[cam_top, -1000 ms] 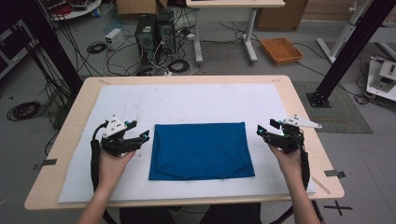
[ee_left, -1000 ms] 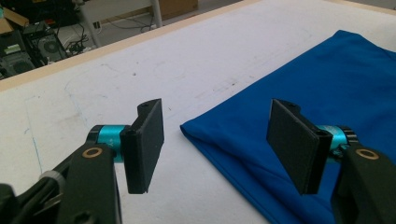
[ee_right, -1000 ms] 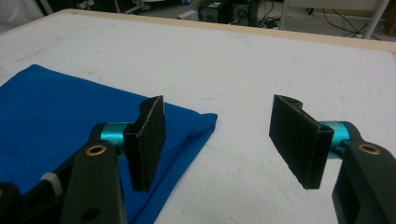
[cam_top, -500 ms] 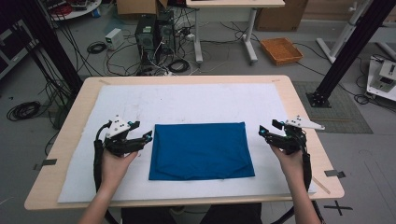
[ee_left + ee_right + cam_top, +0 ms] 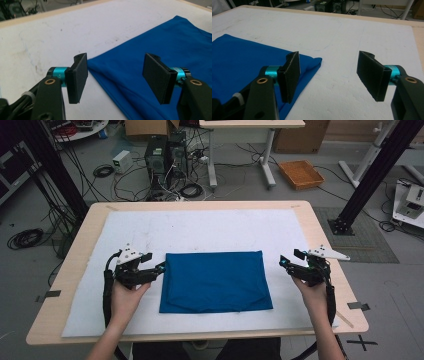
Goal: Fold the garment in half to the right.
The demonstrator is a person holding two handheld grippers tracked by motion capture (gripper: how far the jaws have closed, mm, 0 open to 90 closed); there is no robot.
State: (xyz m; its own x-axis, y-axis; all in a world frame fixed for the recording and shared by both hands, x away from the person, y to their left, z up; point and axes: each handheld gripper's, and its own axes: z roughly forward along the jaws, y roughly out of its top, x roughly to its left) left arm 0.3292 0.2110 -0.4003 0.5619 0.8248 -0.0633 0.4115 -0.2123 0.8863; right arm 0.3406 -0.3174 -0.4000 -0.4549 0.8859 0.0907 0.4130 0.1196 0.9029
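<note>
Two open claws flanking blue cloth

Blue cloth: soft woven fabric, matt w/ faint sheen, smooth, edges folded.
White mat: matt, slightly fuzzy felt-like sheet; scuffed, faint stains and pencil-like marks.
Worktop: light wood-look board, smooth, satin edge.
Left gripper: flat black pads, matt, fine-grained rubbery face; black plastic arms, semi-gloss; teal anodised metal collars; brass-coloured rivets.
Right gripper: same build, matt black pads, teal metal collars.
Floor: grey, smooth, dull.
</note>
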